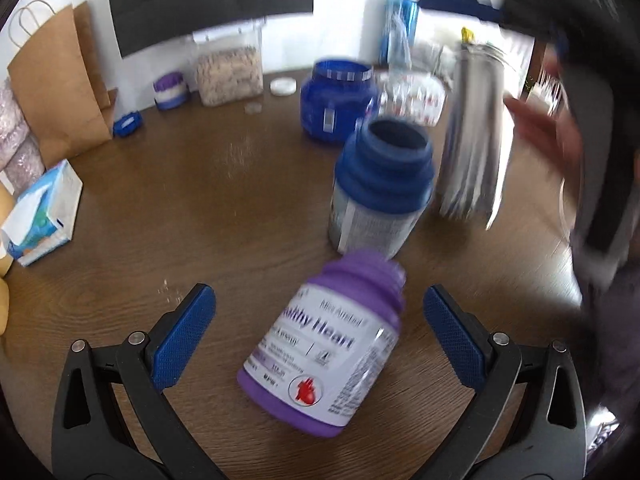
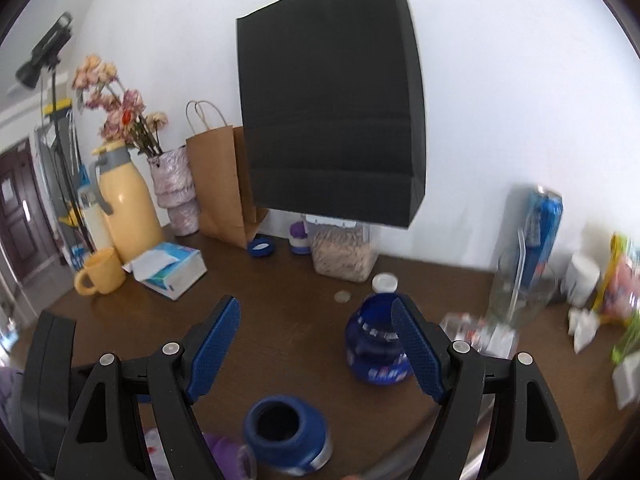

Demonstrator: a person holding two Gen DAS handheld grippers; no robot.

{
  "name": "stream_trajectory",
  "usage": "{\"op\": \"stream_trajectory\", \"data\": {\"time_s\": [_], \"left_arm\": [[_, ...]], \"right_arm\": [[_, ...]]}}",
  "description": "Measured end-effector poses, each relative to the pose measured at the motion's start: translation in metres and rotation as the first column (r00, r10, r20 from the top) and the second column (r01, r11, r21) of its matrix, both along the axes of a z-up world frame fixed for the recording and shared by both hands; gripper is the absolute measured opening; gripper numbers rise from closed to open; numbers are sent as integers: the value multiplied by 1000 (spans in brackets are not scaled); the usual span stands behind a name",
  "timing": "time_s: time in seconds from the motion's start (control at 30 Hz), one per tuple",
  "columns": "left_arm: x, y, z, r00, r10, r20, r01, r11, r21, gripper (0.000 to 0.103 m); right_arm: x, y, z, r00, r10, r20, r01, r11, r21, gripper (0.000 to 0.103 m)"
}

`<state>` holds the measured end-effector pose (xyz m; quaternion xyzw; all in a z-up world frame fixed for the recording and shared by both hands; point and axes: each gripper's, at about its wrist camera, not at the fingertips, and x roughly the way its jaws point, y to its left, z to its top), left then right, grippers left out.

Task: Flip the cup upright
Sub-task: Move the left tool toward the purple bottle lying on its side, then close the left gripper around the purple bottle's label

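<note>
A tall steel cup (image 1: 474, 132) stands on the brown table (image 1: 200, 208) at the right of the left wrist view. It is motion-blurred and leans slightly, rim end uppermost. A person's fingers (image 1: 538, 132) are right beside it; I cannot tell whether they touch it. The black body of my right gripper (image 1: 596, 184) is blurred next to them. In its own view my right gripper (image 2: 316, 308) is open and holds nothing. My left gripper (image 1: 320, 296) is open too, with a purple pill bottle (image 1: 324, 348) lying on its side between the fingers, untouched.
An open blue-necked bottle (image 1: 380, 188) stands just behind the purple one, and a dark blue jar (image 1: 338, 100) stands farther back. A cereal container (image 2: 344, 252), paper bag (image 2: 218, 184), tissue box (image 2: 172, 268), yellow mug (image 2: 100, 272) and yellow flask (image 2: 124, 208) line the back and left.
</note>
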<state>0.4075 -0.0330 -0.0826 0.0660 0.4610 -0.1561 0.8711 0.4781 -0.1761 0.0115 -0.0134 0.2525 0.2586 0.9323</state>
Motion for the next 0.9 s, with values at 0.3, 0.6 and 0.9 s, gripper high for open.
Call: {"op": "stream_trajectory", "data": {"time_s": [0.3,0.6,0.9], "left_arm": [[10,1,-28,995,2,-98,0,1000,19,64],[2,26,-15,991,129,-37,-129,991,-18,63],[10,32,-8,987,158,-13,-158,986,-59,63]], "right_arm": [[10,25,-36,978,172,-119,-179,983,-49,82],[0,36,-49,949,262,-176,-270,963,-24,82],[2,33,-50,953,244,-181,-251,968,-14,82]]}}
